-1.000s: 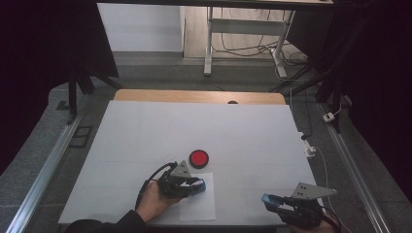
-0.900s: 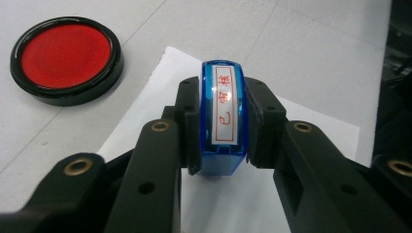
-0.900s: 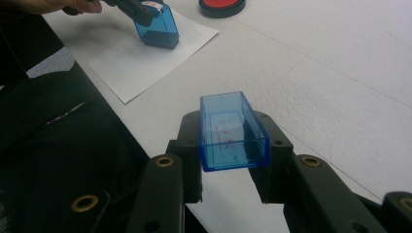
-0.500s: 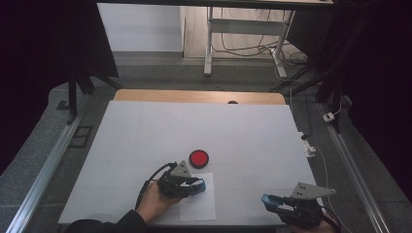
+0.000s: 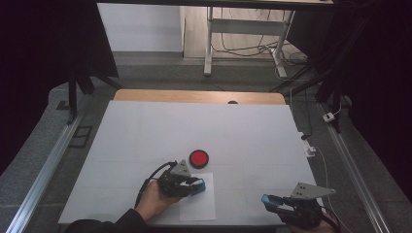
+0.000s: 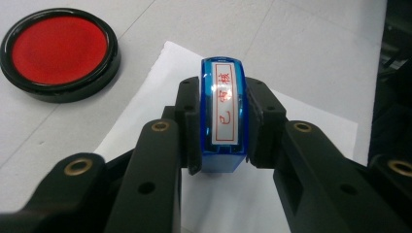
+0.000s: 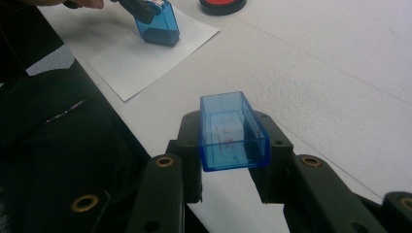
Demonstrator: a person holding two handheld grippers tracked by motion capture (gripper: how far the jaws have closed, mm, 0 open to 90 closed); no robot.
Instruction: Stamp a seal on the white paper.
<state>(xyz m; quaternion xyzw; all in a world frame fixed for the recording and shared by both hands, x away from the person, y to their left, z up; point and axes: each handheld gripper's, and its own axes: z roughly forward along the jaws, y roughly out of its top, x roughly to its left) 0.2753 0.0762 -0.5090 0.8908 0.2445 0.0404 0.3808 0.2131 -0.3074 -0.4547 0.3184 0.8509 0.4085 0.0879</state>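
Blue stamp [image 6: 222, 114] clamped between the jaws of the left gripper [image 5: 188, 185], face down on the white paper sheet [image 5: 199, 206], near the table's front edge at about 6 o'clock on the white table [image 5: 204, 131]. Label with red characters on its top, facing the left gripper view. Probably light and rigid, moulded clear plastic with smooth, somewhat slippery sides; best taken across the two long flat faces, low on the body, as gripped now, with steady downward pressure rather than a hard squeeze that might crack the shell. Blue stamp cap [image 7: 232, 132], a hollow open box faintly smeared with red ink inside, pinched by its side walls in the right gripper [image 5: 284, 206], held off the table at about 5 o'clock; thin walls, likely to flex or pop out if squeezed harder. Red ink pad [image 5: 198, 158] in a round black case just beyond the paper, at 12 o'clock from the stamp, lid off.
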